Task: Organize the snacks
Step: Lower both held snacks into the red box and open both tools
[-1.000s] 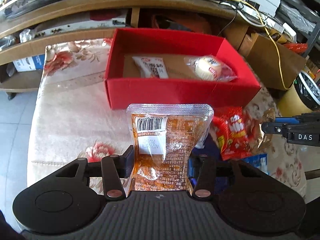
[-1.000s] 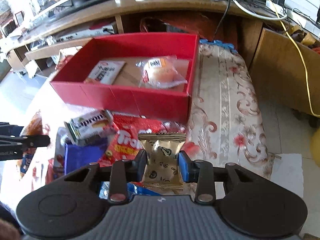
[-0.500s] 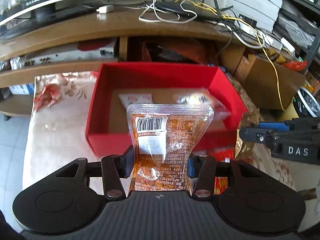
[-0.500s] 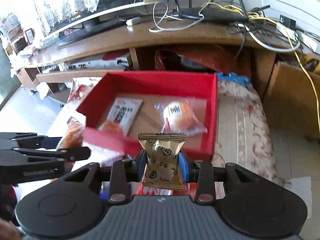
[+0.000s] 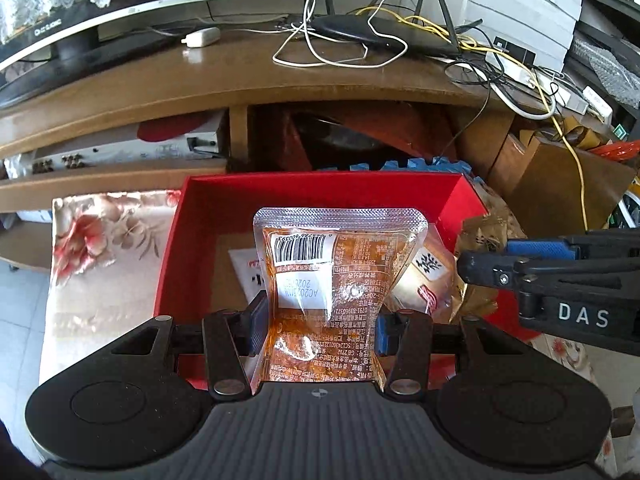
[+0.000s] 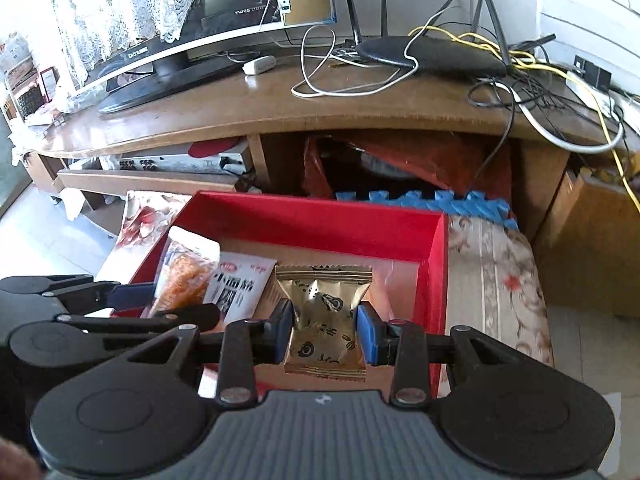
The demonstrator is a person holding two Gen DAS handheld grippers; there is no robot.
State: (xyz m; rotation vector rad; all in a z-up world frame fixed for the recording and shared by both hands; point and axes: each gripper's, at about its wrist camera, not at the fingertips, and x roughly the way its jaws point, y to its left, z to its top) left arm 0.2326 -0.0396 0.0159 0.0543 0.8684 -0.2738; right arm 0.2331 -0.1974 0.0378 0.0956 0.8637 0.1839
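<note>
Left gripper: fingers closed on the lower part of an orange snack pouch, clear-edged, barcode label facing the camera, held upright above the near left part of the red box.

Right gripper: fingers closed on the sides of a small gold packet, also upright, above the box's near right part. In the left wrist view this gripper enters from the right, just beside the pouch.

Red box sits open on a floral cloth covering the tabletop, in front of a wooden TV stand.

Inside the box: a white packet with dark print lies flat on the cardboard floor, and a clear-wrapped snack lies to its right, mostly hidden behind the held pouch.
</note>
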